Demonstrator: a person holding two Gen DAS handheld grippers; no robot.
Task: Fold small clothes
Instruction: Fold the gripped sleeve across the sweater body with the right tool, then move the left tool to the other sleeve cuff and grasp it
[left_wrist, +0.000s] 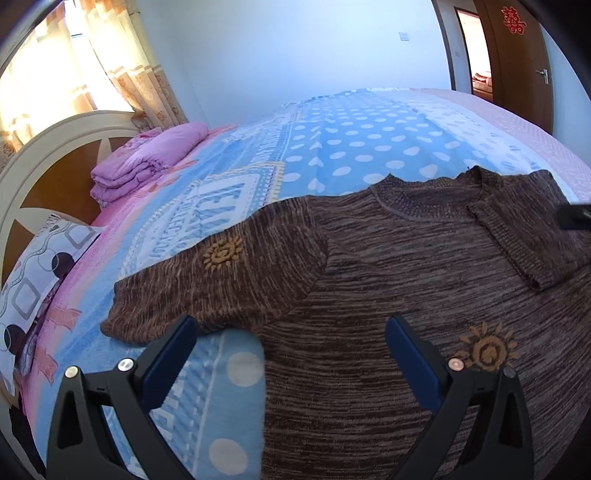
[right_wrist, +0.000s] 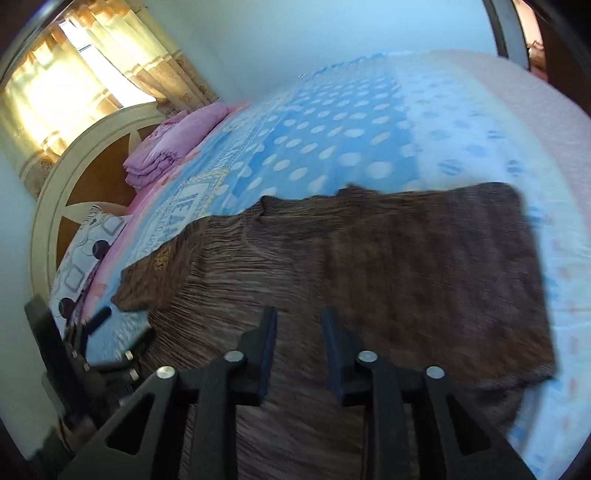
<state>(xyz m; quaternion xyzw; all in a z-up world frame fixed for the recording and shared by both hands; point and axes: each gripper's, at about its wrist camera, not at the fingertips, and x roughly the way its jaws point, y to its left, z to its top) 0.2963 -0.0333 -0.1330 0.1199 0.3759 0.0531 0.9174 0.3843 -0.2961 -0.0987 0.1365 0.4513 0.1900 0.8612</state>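
Observation:
A brown knitted sweater (left_wrist: 406, 266) with orange sun motifs lies flat on the bed. Its left sleeve (left_wrist: 221, 280) spreads out to the side; its right sleeve (left_wrist: 528, 236) is folded in across the chest. My left gripper (left_wrist: 291, 332) is open and empty, hovering over the sweater's left side below the armpit. In the right wrist view the sweater (right_wrist: 369, 266) is blurred. My right gripper (right_wrist: 299, 321) is partly open and empty, above the sweater's body. The left gripper (right_wrist: 92, 339) shows at that view's left edge.
The bed carries a blue blanket with white dots (left_wrist: 351, 147). A folded pink quilt (left_wrist: 147, 158) and a patterned pillow (left_wrist: 33, 288) lie by the white headboard (left_wrist: 48, 147). Curtains hang behind; a brown door (left_wrist: 517, 55) stands at the far right.

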